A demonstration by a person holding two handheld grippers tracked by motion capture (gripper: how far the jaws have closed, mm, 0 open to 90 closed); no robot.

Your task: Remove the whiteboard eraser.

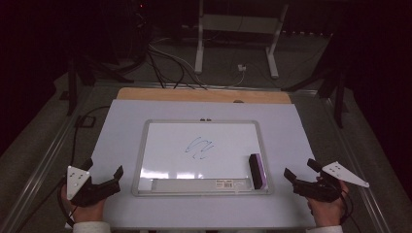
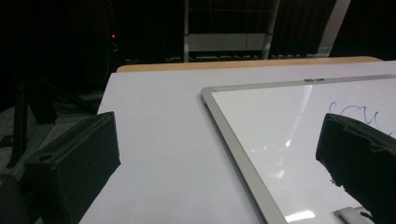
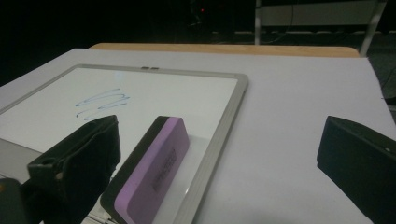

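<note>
Eraser (image 3: 152, 170) beside right gripper (image 3: 219, 158) | left gripper (image 2: 215, 154): whiteboard (image 2: 233, 140) frame

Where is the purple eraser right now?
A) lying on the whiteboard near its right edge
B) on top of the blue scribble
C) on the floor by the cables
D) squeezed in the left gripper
A: the purple eraser lies on the whiteboard by its right frame, apart from the blue scribble, and both the left gripper and the right gripper are open and hold nothing.
</note>
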